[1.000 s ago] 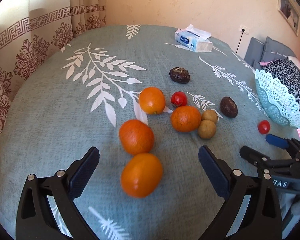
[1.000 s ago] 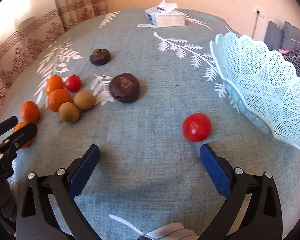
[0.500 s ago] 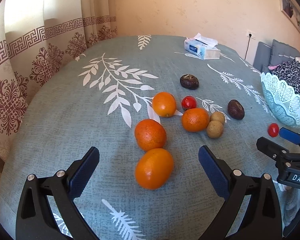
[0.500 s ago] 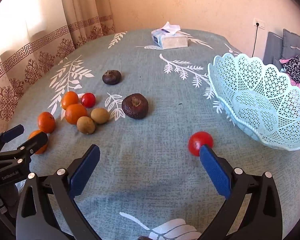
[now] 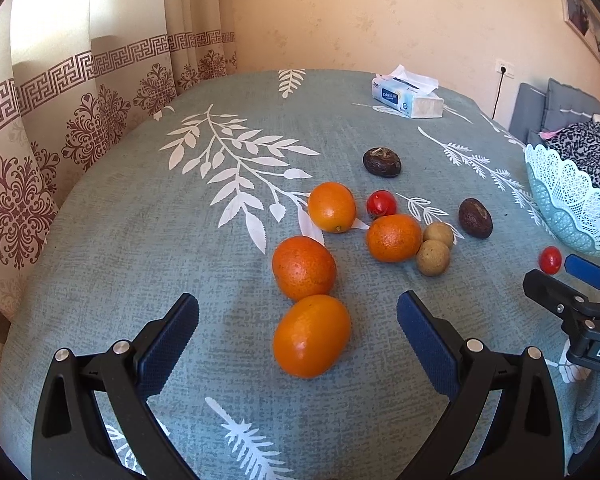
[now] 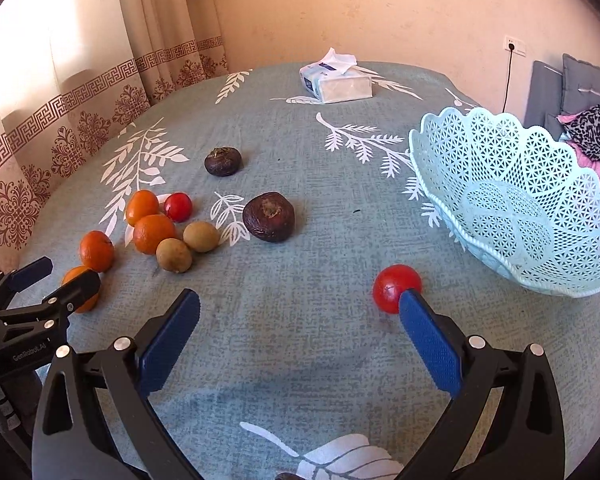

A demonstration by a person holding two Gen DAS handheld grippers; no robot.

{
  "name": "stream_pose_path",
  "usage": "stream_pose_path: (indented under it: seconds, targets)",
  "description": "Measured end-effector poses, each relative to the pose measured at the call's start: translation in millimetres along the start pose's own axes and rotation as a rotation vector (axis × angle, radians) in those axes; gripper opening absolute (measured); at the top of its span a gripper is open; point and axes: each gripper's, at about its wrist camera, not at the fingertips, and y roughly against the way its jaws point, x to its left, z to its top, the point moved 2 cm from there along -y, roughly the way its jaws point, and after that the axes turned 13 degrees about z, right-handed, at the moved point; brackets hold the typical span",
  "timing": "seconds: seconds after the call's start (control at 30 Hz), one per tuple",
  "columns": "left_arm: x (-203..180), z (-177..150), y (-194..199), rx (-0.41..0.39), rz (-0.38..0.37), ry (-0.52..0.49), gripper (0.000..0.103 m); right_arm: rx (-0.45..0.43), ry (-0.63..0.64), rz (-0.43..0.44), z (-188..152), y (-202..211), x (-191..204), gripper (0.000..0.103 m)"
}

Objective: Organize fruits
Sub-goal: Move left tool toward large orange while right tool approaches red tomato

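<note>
Fruit lay scattered on a round table covered by a teal cloth (image 5: 120, 220) printed with white leaves: four oranges, two small red tomatoes, two tan round fruits and two dark brown ones, none yet in the pale blue lattice basket (image 6: 512, 204) standing empty near the table's right edge. The nearest orange (image 5: 311, 336) sat just ahead of the left gripper (image 5: 298, 342), whose blue-padded fingers were spread wide on either side of it, holding nothing. A second orange (image 5: 304, 267) touched the first from behind, so a clean pick probably meant closing low and square on the near one without nudging its neighbour. The right gripper (image 6: 299, 340) was likewise spread and empty, its right finger just in front of a loose tomato (image 6: 394, 286) near the basket. A tissue box (image 6: 336, 82) stood at the far side, well clear.
</note>
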Motion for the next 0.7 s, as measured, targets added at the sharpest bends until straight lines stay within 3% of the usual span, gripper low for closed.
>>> stream_pose_path:
  seconds: [0.43, 0.7]
  targets:
    - [0.9, -0.9, 6.0, -0.021, 0.003, 0.013, 0.098, -0.059, -0.057, -0.009, -4.2, 29.1, -31.0, 0.101]
    - [2.4, -1.7, 4.0, -0.013, 0.003, 0.022, 0.098, -0.042, -0.067, 0.001, -3.5, 25.9, -34.8, 0.101]
